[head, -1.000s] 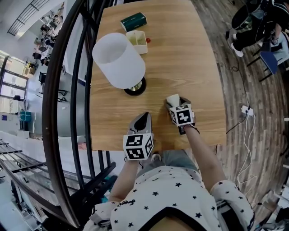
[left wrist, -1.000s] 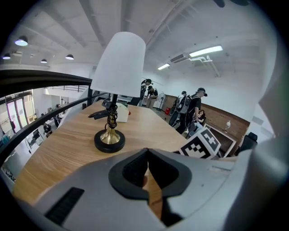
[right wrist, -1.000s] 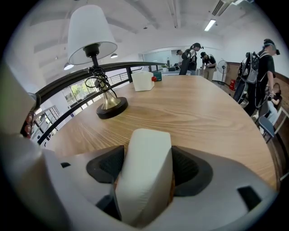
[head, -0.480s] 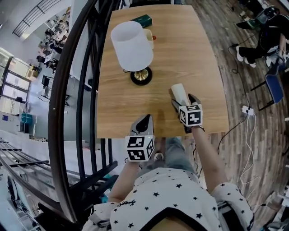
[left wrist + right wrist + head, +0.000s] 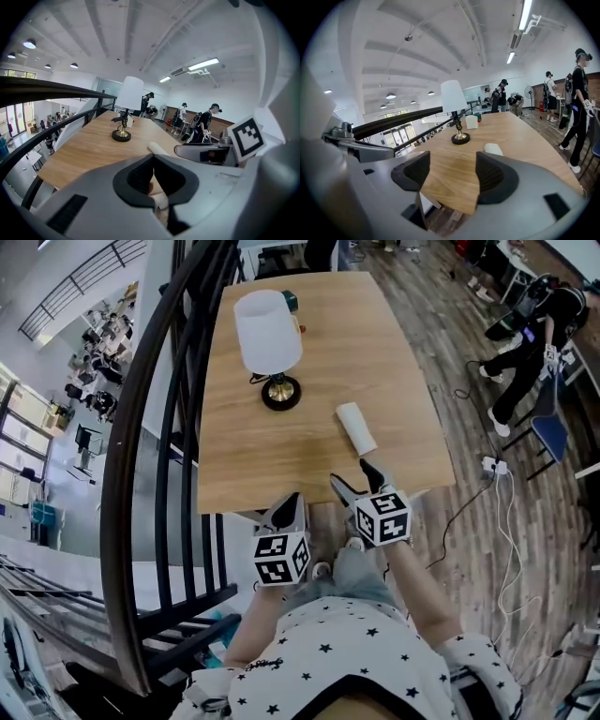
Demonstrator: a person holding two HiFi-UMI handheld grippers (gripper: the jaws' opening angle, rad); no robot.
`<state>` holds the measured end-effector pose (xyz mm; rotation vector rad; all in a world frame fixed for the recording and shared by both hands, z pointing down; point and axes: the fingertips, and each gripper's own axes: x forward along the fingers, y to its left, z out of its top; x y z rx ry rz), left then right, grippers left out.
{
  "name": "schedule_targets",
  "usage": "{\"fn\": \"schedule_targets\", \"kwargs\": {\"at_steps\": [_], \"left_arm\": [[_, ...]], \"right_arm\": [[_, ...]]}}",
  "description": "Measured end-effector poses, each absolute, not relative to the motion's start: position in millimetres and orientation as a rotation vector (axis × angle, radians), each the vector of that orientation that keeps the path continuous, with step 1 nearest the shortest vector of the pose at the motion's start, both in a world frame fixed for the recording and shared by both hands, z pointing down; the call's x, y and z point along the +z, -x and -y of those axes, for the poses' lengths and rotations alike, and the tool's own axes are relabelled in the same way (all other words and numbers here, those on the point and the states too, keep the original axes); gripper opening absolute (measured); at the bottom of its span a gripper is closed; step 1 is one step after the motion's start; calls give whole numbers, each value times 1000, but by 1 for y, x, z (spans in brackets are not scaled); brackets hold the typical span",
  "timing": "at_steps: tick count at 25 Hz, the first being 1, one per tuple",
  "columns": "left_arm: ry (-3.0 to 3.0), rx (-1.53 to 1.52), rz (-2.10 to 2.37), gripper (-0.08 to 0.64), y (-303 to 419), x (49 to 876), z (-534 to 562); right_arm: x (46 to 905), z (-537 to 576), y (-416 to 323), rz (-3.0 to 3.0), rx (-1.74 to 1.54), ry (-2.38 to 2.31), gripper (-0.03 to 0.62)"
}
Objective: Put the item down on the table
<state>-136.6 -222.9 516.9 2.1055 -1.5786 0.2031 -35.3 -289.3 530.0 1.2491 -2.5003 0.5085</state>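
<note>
A white roll (image 5: 356, 427) lies flat on the wooden table (image 5: 384, 343), free of both grippers; it also shows in the left gripper view (image 5: 157, 149) and the right gripper view (image 5: 493, 149). My right gripper (image 5: 353, 480) hovers at the table's near edge, a short way behind the roll. Its jaws stand wide and are closing, with nothing between them (image 5: 452, 173). My left gripper (image 5: 289, 507) hangs just off the near edge, to the left, its jaws together and empty (image 5: 152, 161).
A table lamp with a white shade (image 5: 268, 329) stands on a round black base (image 5: 280, 393) at the far left of the table. Small containers (image 5: 472, 122) sit behind it. A dark curved railing (image 5: 141, 474) runs along the left side. People (image 5: 530, 334) stand at the right.
The right gripper has let go of the white roll and drawn back to the near table edge. The roll now lies on the table. The left gripper has drawn back a little too.
</note>
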Motion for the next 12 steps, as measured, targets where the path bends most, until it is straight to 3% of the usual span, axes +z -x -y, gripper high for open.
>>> {"fn": "schedule_targets", "kwargs": {"at_steps": [2,3,10,12], "left_arm": [[-2103,181,1587,12,133,514,214],[-2103,172,1591,12,130,513,209],[-2134,142,1625,12,94,492,135],[-2127,145,1637,12,85,487,110]], "right_arm": [[519,269,35,2526,464,-1249,198],[513,260,33,2533,438,-1252,169],[477,167,-8,2562,296,-1295,11],[468,139,-20,2571,300,-1293,-2]]}}
